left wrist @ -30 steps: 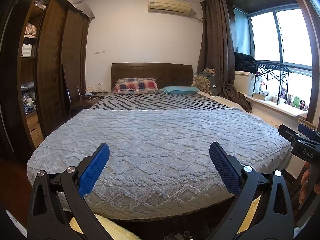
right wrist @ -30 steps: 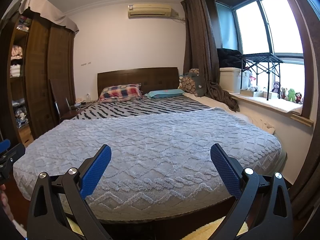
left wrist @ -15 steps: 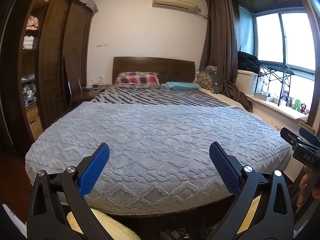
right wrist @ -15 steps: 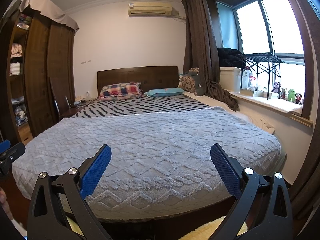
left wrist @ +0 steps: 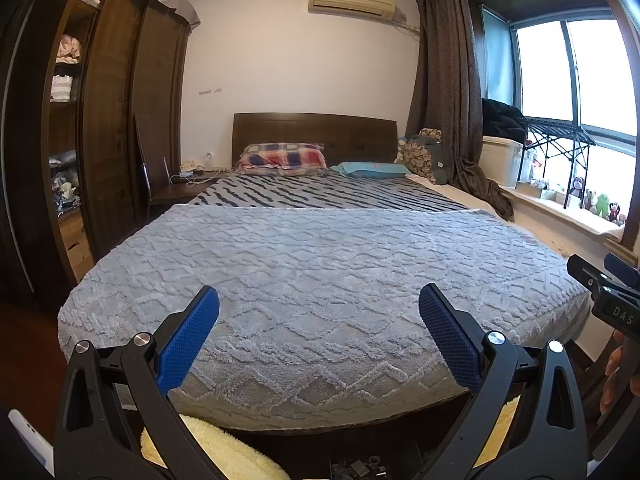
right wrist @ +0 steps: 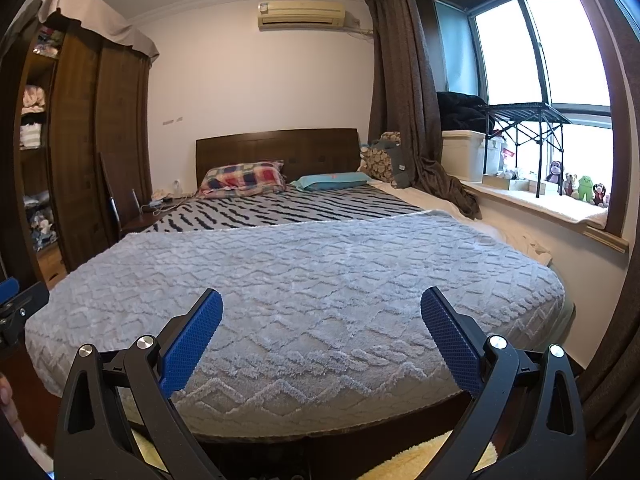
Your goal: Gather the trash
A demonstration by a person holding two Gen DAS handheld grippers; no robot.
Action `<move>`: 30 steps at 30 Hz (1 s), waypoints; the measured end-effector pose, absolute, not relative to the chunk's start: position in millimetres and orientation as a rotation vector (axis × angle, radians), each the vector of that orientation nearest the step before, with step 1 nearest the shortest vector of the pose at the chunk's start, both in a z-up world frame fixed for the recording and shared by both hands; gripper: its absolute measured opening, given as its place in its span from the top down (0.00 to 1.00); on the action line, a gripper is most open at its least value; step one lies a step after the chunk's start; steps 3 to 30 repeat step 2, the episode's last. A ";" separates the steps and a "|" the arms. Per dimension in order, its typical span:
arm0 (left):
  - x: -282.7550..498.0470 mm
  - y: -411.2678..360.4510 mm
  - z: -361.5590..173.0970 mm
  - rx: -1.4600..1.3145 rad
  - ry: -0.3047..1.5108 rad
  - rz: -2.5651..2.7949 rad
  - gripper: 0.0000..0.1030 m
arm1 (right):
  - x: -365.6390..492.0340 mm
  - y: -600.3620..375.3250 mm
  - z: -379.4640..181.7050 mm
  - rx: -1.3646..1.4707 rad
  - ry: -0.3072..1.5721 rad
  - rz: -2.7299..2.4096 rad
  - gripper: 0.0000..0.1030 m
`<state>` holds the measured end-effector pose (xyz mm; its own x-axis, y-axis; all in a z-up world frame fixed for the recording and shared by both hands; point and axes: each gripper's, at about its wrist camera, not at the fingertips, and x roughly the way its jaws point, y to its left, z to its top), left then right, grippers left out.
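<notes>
Both tools are held at the foot of the bed with the grey textured bedspread [left wrist: 320, 280]. The left gripper [left wrist: 319, 318] and the right gripper [right wrist: 321, 318] each have their jaws released, spread wide and holding nothing. No trash can be made out in either view: the bedspread is bare, and the small dark items on the floor [left wrist: 356, 470] below the bed's foot are too indistinct to identify. In my judgement the step in hand is search. It is best done by sweeping the cameras low and slowly along the floor edge and the pale yellow fluffy rug [left wrist: 224, 452], jaws kept apart, before committing to any reach. Count: two grippers, one bed, two pillows, namely one plaid pillow [left wrist: 282, 156] and one teal pillow [left wrist: 370, 169], and one wall-mounted air conditioner [left wrist: 352, 2].
</notes>
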<state>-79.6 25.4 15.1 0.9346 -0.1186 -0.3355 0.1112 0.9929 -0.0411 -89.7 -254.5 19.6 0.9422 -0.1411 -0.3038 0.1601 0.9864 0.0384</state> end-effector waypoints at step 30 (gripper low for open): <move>-75.1 24.7 13.6 -0.018 0.349 -0.120 0.08 | -83.5 -254.3 17.2 0.054 0.310 -0.149 0.03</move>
